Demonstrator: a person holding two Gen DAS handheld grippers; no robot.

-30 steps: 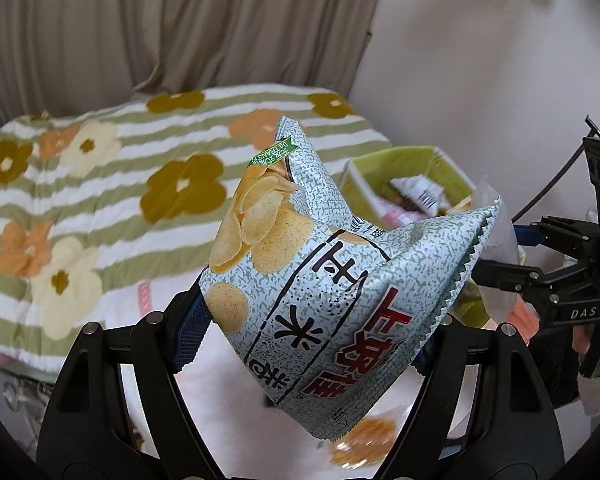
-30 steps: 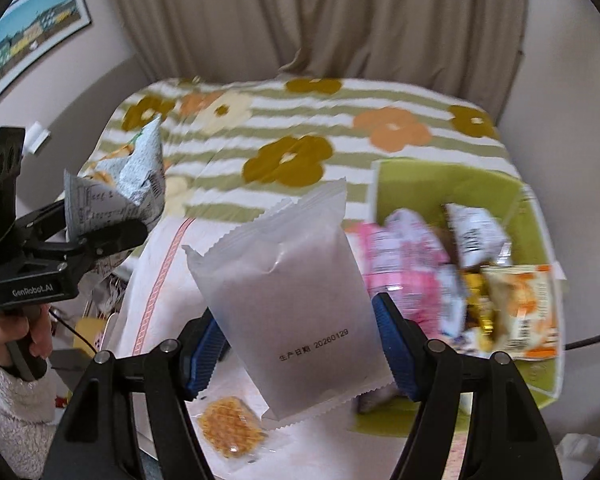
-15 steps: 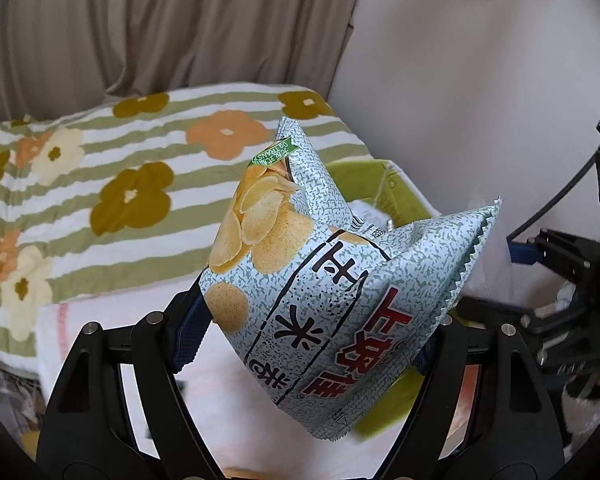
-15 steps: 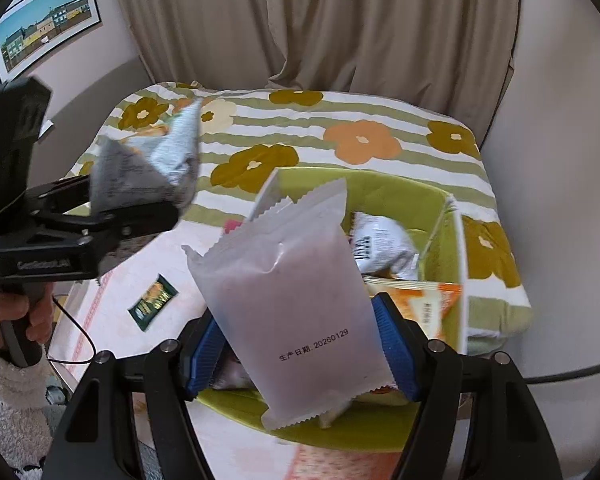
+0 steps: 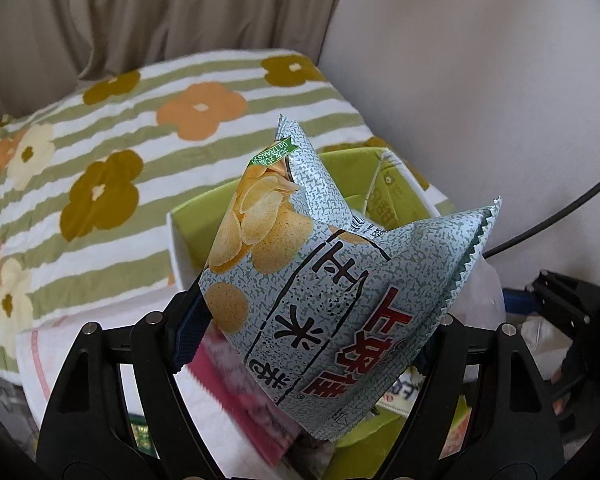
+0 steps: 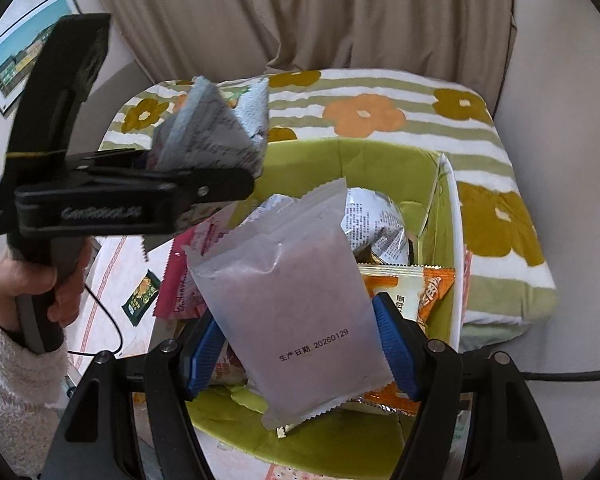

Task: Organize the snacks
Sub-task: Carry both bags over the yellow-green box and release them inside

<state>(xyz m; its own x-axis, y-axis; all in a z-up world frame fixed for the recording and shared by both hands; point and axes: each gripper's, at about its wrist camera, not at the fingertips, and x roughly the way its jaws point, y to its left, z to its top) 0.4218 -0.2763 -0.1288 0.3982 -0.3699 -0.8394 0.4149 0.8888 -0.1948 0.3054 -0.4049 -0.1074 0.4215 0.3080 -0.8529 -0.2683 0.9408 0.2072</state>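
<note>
My left gripper (image 5: 306, 332) is shut on a pale speckled chip bag (image 5: 332, 276) with red lettering, held above the green box (image 5: 196, 220). In the right wrist view that bag (image 6: 216, 132) and the left gripper (image 6: 224, 190) hang over the box's left side. My right gripper (image 6: 300, 344) is shut on a frosted white packet (image 6: 296, 300) with a printed date, held over the green box (image 6: 380, 160). The box holds several snacks, among them an orange packet (image 6: 428, 292), a white printed bag (image 6: 376, 224) and a pink packet (image 6: 180, 280).
The box stands on a white cloth (image 6: 112, 272) next to a striped flower bedspread (image 6: 380, 100). A small green sachet (image 6: 142, 298) lies on the cloth left of the box. A wall (image 5: 480, 80) rises to the right, curtains (image 6: 300, 12) behind. A black cable (image 6: 572, 376) runs at right.
Both grippers have moved with their packets from over the cloth to above the green box. The left gripper's chip bag now hangs over the box's left edge.
</note>
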